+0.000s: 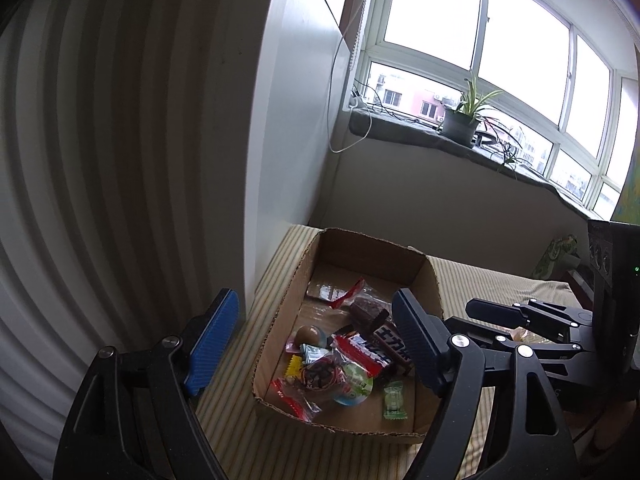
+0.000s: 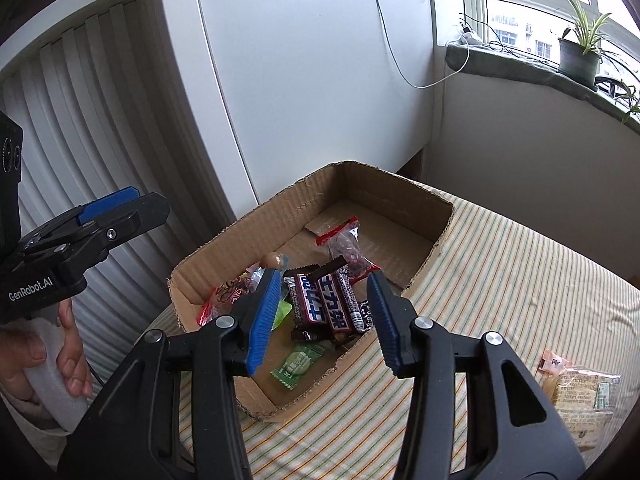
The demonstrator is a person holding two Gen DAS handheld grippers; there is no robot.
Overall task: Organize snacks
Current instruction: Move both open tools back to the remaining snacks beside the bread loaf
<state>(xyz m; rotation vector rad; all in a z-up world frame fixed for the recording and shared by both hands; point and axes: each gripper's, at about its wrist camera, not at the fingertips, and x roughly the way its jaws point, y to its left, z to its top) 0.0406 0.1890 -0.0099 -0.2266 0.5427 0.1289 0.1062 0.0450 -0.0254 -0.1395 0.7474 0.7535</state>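
I have both claws hovering empty over the cardboard box (image 2: 224, 236) at the striped table's (image 2: 500, 280) wall-side edge: left gripper (image 1: 316, 344) spread wide, right gripper (image 2: 322, 320) about half open. The snacks (image 2: 328, 300) lie heaped inside the box.

White lettering reading "GenRobot.AI" stands on the black body of the left gripper (image 2: 124, 216), seen at the left edge of the right wrist view. The dark brown chocolate bars (image 2: 324, 304) in the cardboard box (image 2: 424, 200) carry large white characters outlined in blue, apparently "士力架", which also show on a bar in the left wrist view. Small print on the other wrappers is too fine to read.
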